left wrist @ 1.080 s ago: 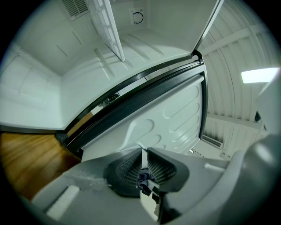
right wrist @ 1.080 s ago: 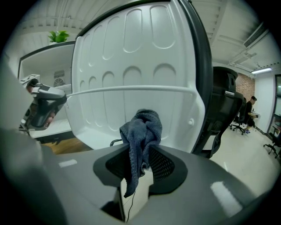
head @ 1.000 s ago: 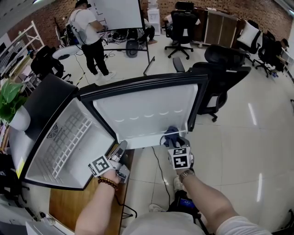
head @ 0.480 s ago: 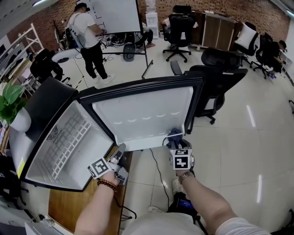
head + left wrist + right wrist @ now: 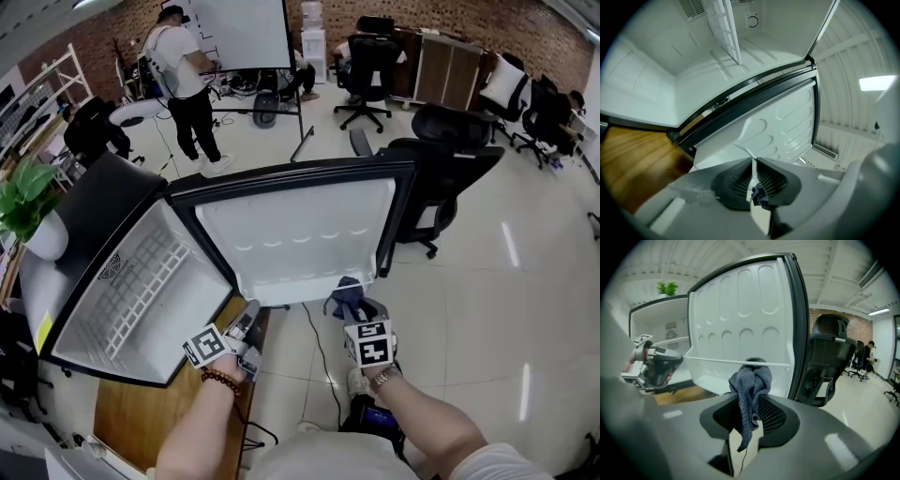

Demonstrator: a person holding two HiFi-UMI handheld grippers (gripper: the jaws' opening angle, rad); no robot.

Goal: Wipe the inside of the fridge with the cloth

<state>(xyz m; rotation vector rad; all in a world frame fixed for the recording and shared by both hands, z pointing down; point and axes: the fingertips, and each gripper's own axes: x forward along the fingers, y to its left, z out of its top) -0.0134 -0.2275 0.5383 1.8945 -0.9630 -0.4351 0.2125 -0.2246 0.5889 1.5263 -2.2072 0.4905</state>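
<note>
Head view shows the right tongs (image 5: 358,317), gripping the cloth (image 5: 347,298), drawn back to the lower edge of the fridge door (image 5: 300,230), while the left tongs (image 5: 249,310) stay almost closed and empty, so this wiping stroke seems finished.

We read no legible text, brand or number. The yellow sticker (image 5: 43,330) on the fridge (image 5: 103,202) rim is too small to read. The left marker cube (image 5: 208,345) and right marker cube (image 5: 368,343) carry only black-and-white square patterns.
</note>
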